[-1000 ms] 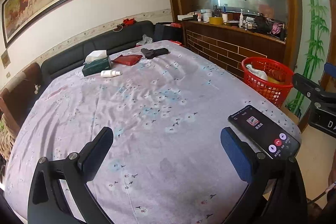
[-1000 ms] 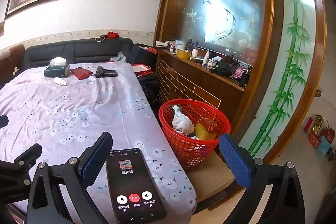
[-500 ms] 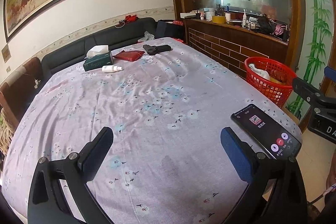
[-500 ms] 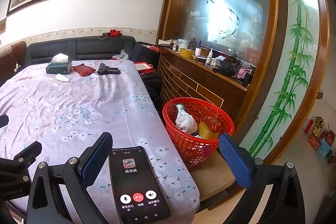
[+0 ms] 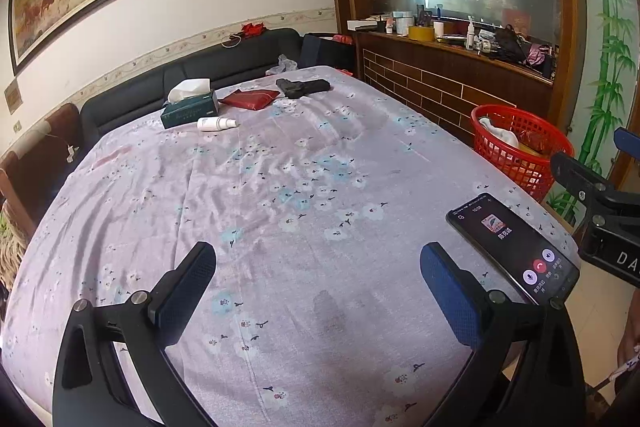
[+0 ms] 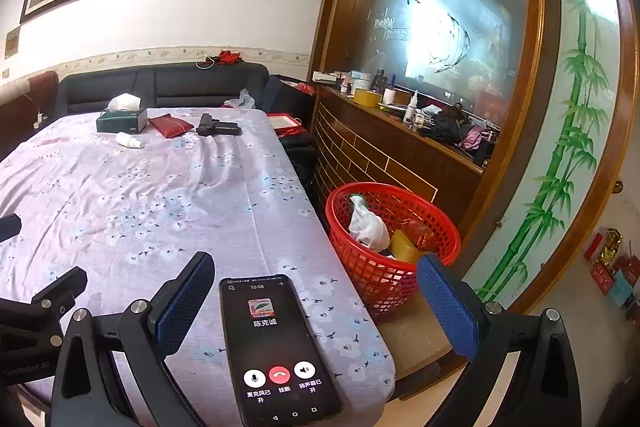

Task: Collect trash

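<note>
Although most of the floral cloth on the table lies bare, the far-left items stay small: a green tissue box, and just in front of it a white bottle on its side, long axis across the table, cap to the right. Both the left gripper and the right gripper hang released and empty, fingers spread wide. Beside the table's right edge, the red basket holds a white wad and wrappers, partly hidden by its wall.
</note>
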Demonstrator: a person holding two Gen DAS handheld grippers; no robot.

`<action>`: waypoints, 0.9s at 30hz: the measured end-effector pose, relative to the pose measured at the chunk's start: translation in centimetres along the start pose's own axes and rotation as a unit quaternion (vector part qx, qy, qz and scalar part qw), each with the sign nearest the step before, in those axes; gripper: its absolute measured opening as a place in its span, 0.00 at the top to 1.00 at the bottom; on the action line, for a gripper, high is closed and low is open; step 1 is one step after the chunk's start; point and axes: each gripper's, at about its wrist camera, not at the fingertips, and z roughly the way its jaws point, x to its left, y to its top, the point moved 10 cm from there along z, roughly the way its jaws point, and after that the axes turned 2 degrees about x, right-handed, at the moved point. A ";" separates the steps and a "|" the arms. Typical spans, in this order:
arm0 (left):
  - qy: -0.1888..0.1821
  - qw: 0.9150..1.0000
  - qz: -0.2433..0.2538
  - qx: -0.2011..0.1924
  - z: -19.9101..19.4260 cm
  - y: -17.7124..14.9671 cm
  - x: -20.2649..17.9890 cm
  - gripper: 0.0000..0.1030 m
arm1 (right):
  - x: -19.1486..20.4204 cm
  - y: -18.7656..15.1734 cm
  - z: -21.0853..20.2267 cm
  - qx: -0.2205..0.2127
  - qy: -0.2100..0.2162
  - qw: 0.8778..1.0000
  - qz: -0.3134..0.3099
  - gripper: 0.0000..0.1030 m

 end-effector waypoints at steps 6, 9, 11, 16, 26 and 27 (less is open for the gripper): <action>0.001 1.000 -0.006 0.003 0.2 -0.1 0.5 0.01 | 0.6 0.0 0.3 0.003 0.004 1.000 -0.004 0.01; 0.000 1.000 -0.016 0.006 0.4 -0.3 1.1 0.01 | 1.2 0.0 0.5 0.004 0.007 1.000 -0.009 0.01; 0.001 1.000 -0.020 0.007 0.5 -0.4 1.5 0.01 | 1.6 0.1 0.6 0.006 0.010 1.000 -0.012 0.01; 0.006 0.999 -0.035 0.009 0.7 -0.5 3.3 0.01 | 3.5 0.2 1.2 0.013 0.031 0.999 -0.018 0.01; 0.063 0.992 -0.107 0.025 1.6 -1.4 13.0 0.01 | 14.2 -0.4 5.8 0.093 0.164 0.981 -0.041 0.01; 0.065 0.990 -0.123 0.034 1.9 -1.7 14.3 0.01 | 15.6 -0.4 6.5 0.098 0.171 0.979 -0.048 0.01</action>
